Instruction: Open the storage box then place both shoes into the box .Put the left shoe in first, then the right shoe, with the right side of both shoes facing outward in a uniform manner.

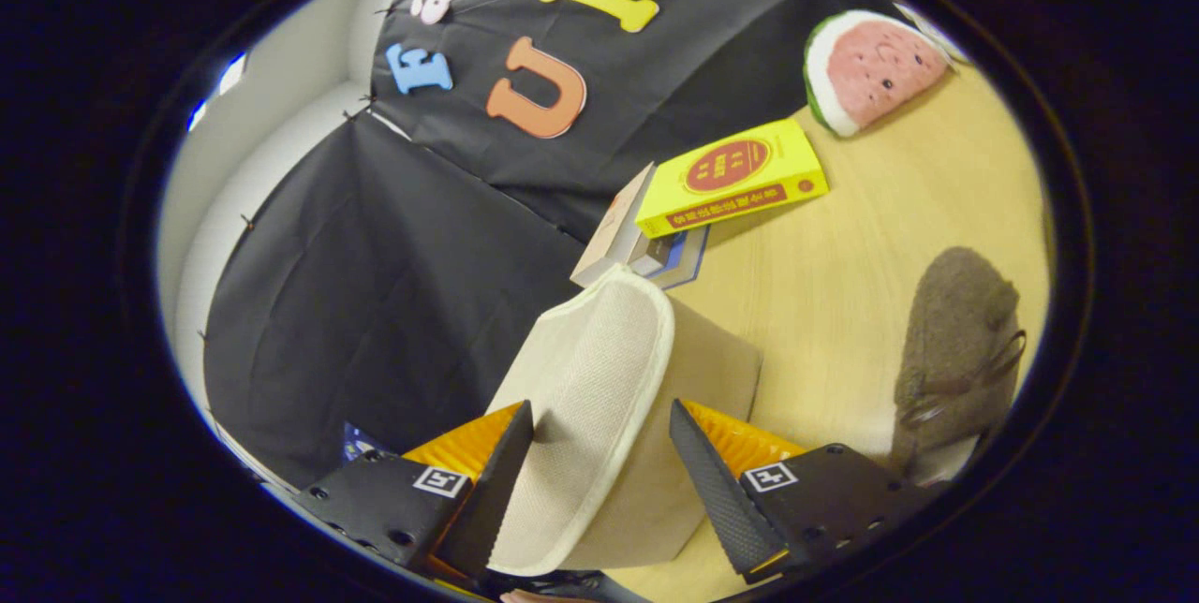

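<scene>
Storage box point(646, 434) in beige fabric sits between the gripper's point(599, 472) fingers, which stand spread with a gap on each side, so they are apart and not pressing on it. Its lid point(590, 397), edged with pale piping, is seen edge-on and runs lengthwise from near the fingers away toward the books; whether it is raised or lying flat cannot be told, and the inside of the box is hidden. To the right, on the wooden table point(843, 285), a brown fuzzy shoe point(955, 350) lies with its long axis running near to far. Beyond the box, a yellow book point(735, 177) rests on a stack of books point(646, 247). Farther right lies a watermelon-slice plush point(871, 69).
</scene>
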Action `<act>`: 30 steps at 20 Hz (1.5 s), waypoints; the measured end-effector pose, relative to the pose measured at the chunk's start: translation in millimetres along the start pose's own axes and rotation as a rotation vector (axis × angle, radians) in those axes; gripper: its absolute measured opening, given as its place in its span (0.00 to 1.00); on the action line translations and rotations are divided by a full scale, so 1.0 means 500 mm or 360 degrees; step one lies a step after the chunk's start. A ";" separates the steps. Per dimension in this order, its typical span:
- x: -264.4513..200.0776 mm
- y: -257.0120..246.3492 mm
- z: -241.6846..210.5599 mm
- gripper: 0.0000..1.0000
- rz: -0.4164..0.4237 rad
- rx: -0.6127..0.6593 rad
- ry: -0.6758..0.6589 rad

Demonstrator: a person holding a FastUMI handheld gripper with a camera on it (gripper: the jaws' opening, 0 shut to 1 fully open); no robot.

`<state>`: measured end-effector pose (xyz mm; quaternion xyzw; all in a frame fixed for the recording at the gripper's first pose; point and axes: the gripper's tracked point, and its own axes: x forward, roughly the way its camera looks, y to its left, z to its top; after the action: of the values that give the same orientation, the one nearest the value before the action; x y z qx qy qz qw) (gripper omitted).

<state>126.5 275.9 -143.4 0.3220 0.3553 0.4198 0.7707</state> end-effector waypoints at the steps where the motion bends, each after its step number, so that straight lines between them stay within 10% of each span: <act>1: 0.014 0.000 -0.005 0.84 0.0028 0.0063 0.0013; 13: -0.028 0.014 0.001 0.54 -0.0375 0.0144 0.0172; 17: -0.042 0.038 0.019 0.36 -0.0472 0.0076 0.0134; 19: -0.045 0.046 0.026 0.05 -0.0539 0.0093 0.0126; 30: -0.045 0.244 0.073 0.00 -0.0620 -0.0137 0.0103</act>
<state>96.1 302.6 -20.4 0.2002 0.4170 0.2877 0.8386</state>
